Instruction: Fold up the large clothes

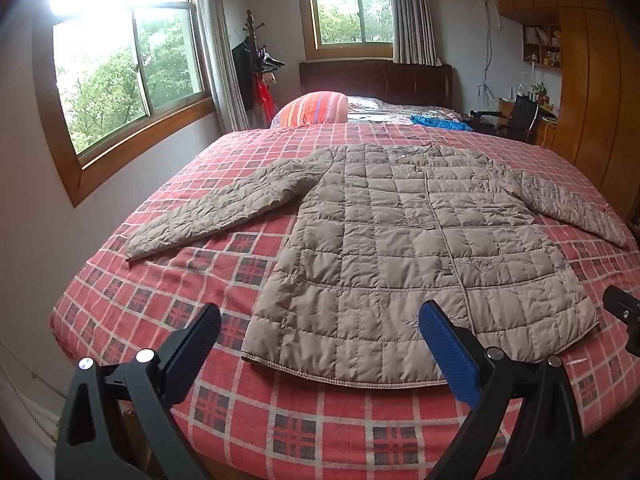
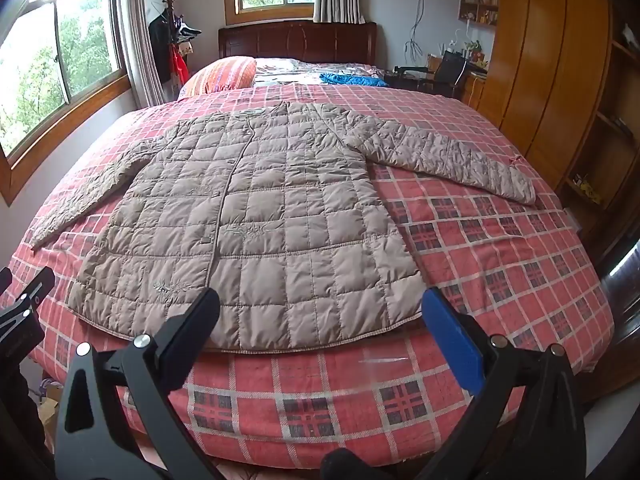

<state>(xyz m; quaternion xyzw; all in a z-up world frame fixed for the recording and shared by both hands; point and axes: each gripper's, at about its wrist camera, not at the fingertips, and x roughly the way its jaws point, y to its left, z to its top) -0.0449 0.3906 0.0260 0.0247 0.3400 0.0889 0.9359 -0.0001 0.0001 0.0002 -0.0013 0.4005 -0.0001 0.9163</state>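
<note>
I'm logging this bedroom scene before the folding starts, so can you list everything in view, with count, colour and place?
quilted jacket: one, beige, spread flat on the bed, sleeves out to both sides
bedspread: one, red plaid, covering the bed
pillow: one, orange striped, at the head end near the window side
blue cloth: one, bright blue, bunched at the head end
headboard: one, dark wood, against the far wall
windows: two, wood-framed, side wall and far wall
coat stand: one, dark, between the windows
wardrobe: one, wooden, along the right
left claw: open, empty, above the jacket hem
right claw: open, empty, above the hem
</note>
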